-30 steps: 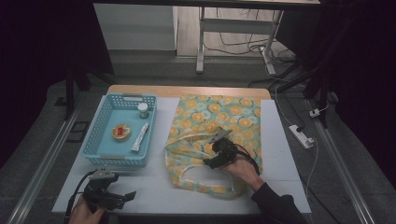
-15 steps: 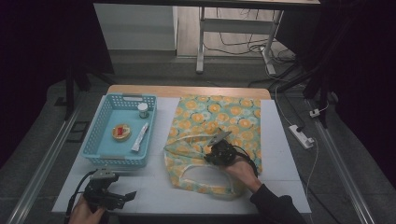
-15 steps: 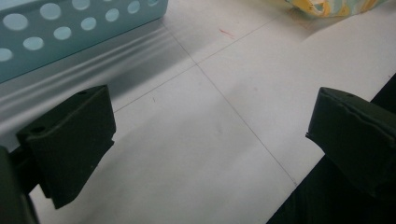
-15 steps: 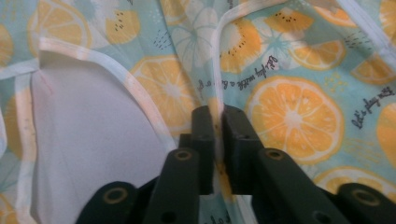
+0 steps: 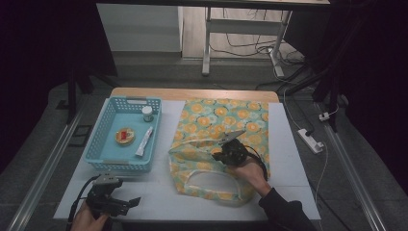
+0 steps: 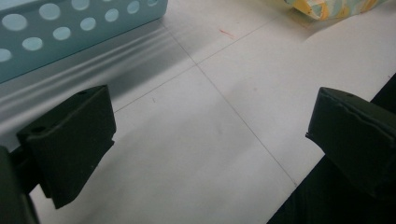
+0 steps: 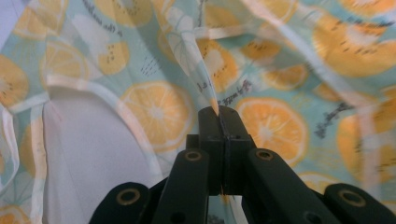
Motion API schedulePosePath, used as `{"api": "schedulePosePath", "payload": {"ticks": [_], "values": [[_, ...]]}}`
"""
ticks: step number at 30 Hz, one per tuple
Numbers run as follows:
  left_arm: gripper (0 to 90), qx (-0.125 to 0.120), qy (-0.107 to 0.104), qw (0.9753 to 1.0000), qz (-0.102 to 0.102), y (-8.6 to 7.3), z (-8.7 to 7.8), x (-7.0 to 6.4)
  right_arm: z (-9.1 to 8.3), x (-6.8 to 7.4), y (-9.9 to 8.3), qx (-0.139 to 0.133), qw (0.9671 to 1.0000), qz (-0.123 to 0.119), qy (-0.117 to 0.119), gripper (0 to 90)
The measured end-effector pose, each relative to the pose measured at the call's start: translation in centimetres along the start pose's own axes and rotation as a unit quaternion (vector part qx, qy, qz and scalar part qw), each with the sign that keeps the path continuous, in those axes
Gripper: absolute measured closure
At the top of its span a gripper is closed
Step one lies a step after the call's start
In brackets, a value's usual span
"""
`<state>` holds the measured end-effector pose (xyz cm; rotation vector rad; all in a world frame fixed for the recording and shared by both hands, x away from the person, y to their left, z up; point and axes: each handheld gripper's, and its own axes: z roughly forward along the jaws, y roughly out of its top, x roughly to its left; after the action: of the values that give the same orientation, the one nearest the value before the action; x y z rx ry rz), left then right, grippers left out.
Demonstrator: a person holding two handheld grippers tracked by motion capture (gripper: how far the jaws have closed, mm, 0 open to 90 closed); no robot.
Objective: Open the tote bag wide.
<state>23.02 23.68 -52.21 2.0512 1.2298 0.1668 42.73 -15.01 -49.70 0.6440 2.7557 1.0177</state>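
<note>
Fold of orange-print bag (image 7: 205, 88) pinched between right gripper (image 7: 219, 112) jaws; left gripper (image 6: 210, 135) jaws spread.

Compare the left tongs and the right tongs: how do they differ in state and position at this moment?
The left tongs stand open and hold nothing; the right tongs are shut, pinching a fold of the orange-print bag. The left tongs hover over bare white table near the blue basket; the right tongs sit over the bag. Both have two black jaws and are hand-held.
</note>
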Motion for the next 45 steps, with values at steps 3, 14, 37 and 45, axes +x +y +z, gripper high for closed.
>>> {"api": "schedulePosePath", "payload": {"ticks": [3, 14, 37, 45], "values": [[1.2, 0.000, 0.000, 1.0000, 0.000, 0.0, 0.0, 0.0, -0.5, -0.2, 0.2, -0.009, 1.0000, 0.001, -0.001, 89.5], [1.2, 0.001, -0.001, 1.0000, -0.003, 0.1, 0.1, 0.0, -2.2, -0.7, 1.0, -0.047, 0.9988, 0.008, -0.008, 89.7], [1.1, 0.002, -0.006, 1.0000, -0.007, 0.1, 0.0, 0.2, -5.1, -1.3, 3.4, -0.118, 0.9926, 0.026, -0.012, 89.7], [1.0, -0.002, -0.011, 0.9999, -0.011, 0.1, 0.0, 0.4, -5.8, -1.3, 3.5, -0.135, 0.9905, 0.019, -0.020, 89.7]]}}
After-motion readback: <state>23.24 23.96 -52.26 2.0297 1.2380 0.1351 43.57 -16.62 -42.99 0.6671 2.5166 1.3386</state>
